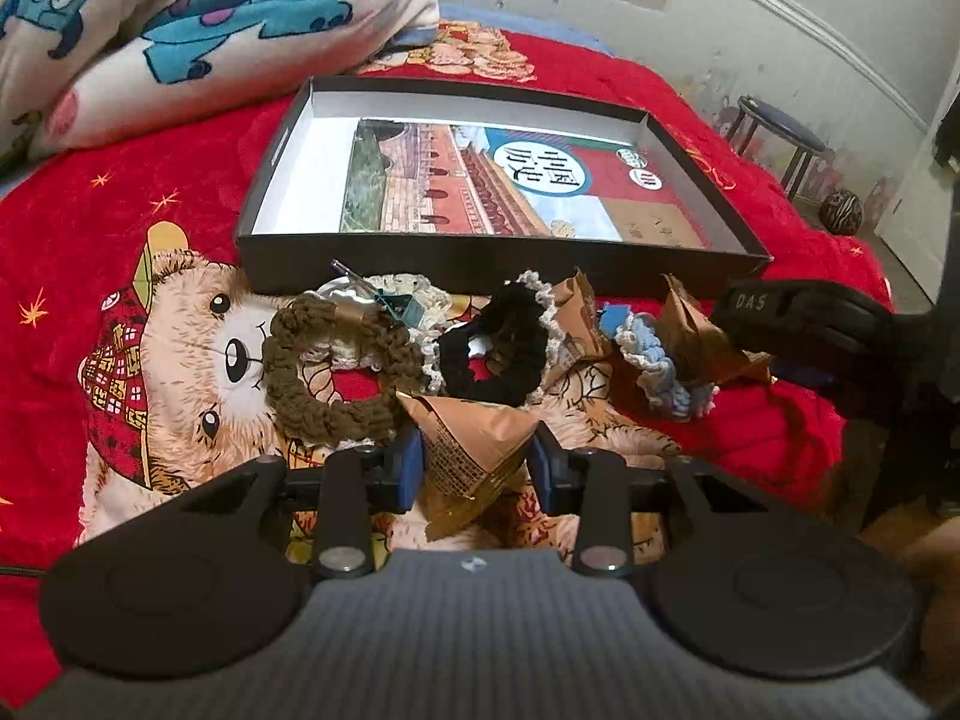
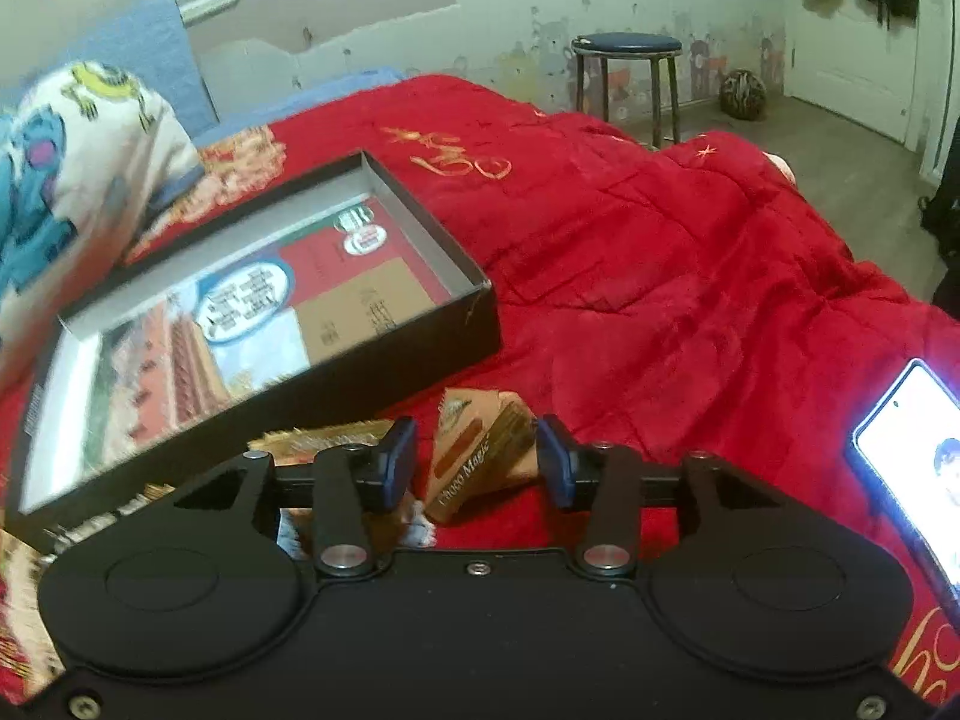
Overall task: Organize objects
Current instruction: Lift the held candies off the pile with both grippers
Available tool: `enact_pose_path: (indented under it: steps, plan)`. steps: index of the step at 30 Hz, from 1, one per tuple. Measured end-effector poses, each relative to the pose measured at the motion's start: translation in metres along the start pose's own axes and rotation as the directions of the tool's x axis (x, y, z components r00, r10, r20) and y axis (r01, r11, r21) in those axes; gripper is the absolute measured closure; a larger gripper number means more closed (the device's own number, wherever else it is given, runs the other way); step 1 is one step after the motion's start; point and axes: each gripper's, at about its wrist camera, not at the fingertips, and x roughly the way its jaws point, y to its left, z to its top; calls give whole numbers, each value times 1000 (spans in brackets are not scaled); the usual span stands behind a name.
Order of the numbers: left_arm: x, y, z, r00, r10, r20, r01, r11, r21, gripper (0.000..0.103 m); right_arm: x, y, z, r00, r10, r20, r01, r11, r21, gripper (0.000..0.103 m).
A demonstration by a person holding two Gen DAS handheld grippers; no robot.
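Note:
A black shallow box (image 1: 492, 273) with a printed picture in its bottom lies on the red bedspread; it also shows in the right wrist view (image 2: 384, 336). In front of it lie a brown crocheted scrunchie (image 1: 336, 372), a black one (image 1: 498, 348), a blue one (image 1: 654, 366) and several brown triangular snack packets. My left gripper (image 1: 477, 468) is open around one brown packet (image 1: 474, 450), fingers on both sides. My right gripper (image 2: 477, 462) is open around another brown packet (image 2: 480, 456) on the bedspread. The right gripper's body shows in the left wrist view (image 1: 798, 324).
A folded cartoon quilt (image 1: 180, 30) lies behind the box at the left. A lit phone (image 2: 912, 456) lies on the bed at the right. A stool (image 2: 627, 81) and a ball (image 2: 744, 95) stand on the floor beyond the bed.

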Motion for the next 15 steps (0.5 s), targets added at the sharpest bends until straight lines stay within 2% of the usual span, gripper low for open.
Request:
enact_pose_path:
  steps: [7, 15]
  plan:
    - [1, -3, 1, 1000, 12, -19, -12, 1000, 20, 63, 6, -6, -1, 1000, -10, -10, 10, 999, 37, 65]
    - [-6, -4, -3, 1000, 13, -22, -12, 999, 39, 63, -11, -6, 0, 999, 16, 29, -17, 999, 32, 71]
